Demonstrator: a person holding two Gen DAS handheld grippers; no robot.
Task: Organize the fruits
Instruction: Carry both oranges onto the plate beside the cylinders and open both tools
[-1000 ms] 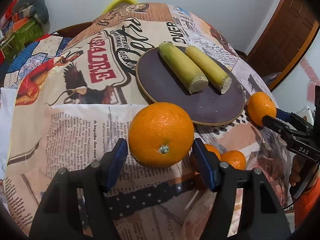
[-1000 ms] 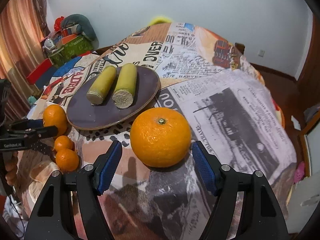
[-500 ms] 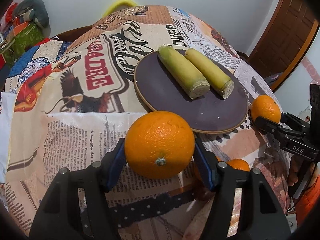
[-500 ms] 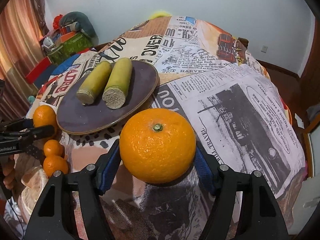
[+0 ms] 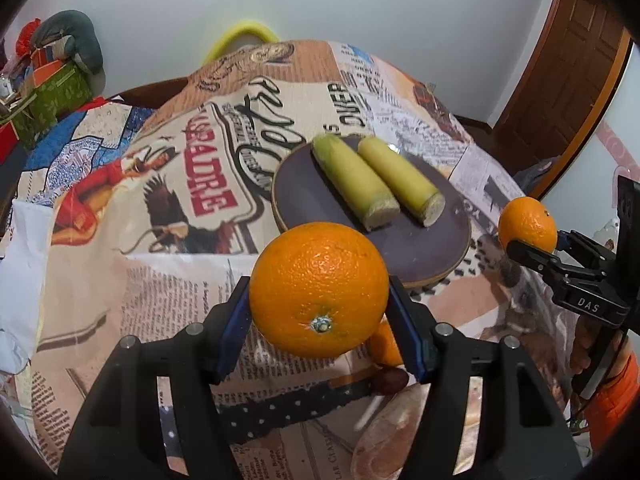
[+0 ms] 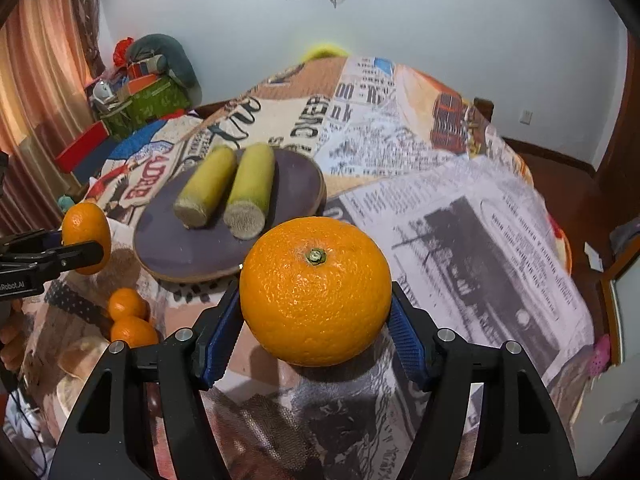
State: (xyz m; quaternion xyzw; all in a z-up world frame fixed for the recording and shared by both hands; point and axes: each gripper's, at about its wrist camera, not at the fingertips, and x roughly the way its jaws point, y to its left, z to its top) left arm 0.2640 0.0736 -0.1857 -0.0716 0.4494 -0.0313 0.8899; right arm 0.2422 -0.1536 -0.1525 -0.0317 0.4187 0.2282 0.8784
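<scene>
Left wrist: your left gripper (image 5: 320,316) clamps an orange (image 5: 319,289).
Right wrist: your right gripper (image 6: 314,330) clamps another orange (image 6: 315,290), near plate (image 6: 192,246).

A newspaper-print tablecloth (image 6: 460,216) with bold lettering, an eagle and a red truck covers the table. Behind it, against the pale wall (image 6: 440,12), a heap of boxes and a grey cushion (image 6: 160,56) sits beside an orange curtain (image 6: 36,80). A brown wooden door (image 5: 560,80) stands at the far right of the left wrist view, and a yellow hoop (image 5: 244,36) shows above the table's far edge.
</scene>
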